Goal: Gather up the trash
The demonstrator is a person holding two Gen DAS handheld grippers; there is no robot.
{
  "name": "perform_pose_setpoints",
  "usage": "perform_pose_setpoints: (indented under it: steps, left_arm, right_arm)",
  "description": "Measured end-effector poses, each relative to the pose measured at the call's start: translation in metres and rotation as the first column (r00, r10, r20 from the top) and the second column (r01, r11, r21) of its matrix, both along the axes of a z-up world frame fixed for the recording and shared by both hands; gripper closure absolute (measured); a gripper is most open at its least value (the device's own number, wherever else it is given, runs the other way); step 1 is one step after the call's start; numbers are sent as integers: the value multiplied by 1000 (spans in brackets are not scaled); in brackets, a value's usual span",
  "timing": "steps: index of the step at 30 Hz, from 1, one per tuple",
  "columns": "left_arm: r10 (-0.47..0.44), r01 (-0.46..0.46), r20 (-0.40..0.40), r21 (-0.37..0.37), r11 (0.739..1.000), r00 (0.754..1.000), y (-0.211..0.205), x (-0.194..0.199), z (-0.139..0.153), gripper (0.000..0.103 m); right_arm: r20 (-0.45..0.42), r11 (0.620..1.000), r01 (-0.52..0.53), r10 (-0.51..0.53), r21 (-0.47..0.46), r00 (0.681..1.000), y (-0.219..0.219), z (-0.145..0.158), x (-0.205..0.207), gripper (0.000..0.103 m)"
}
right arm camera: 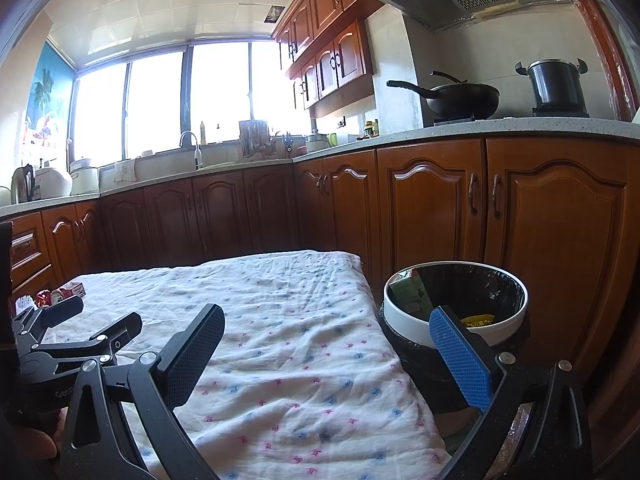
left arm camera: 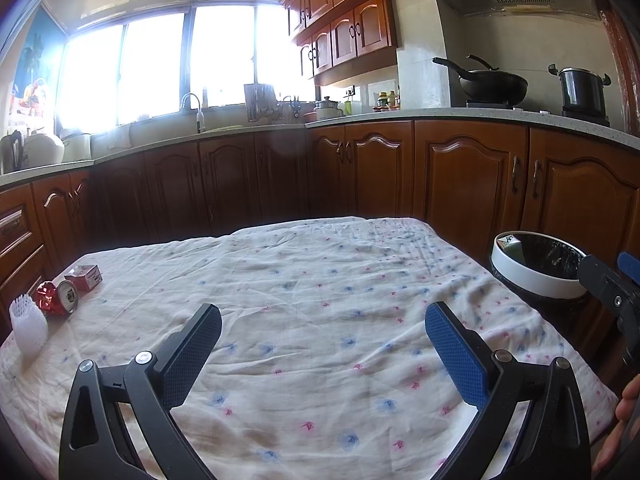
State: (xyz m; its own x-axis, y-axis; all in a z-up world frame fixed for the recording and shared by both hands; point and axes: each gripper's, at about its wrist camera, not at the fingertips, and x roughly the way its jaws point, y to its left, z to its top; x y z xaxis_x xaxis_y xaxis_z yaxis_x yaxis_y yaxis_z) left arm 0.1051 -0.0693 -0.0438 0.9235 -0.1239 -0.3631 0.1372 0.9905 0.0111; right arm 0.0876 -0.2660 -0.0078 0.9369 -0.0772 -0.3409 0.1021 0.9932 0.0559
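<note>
At the far left edge of the table's flowered cloth (left arm camera: 320,300) lie the pieces of trash close together: a white foam net (left arm camera: 27,326), a crushed red can (left arm camera: 58,298) just beside it, and a small red box (left arm camera: 85,277) behind the can. The left gripper (left arm camera: 322,334) hangs over the middle of the cloth with its fingers spread wide and nothing between them. The right gripper (right arm camera: 326,354) is likewise spread and empty at the table's right edge, next to the white-rimmed bin (right arm camera: 456,312) lined with a black bag, which holds a green carton and something yellow.
</note>
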Motion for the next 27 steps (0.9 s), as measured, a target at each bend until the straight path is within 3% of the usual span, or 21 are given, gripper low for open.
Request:
perform_pose_setpoints:
  steps: [27]
  left_arm:
    - [-25, 25, -17, -5, 1000, 1000, 12, 8, 0, 1]
  right_arm:
    - [-12, 1000, -5, 5, 4, 1000, 2, 2, 4, 0]
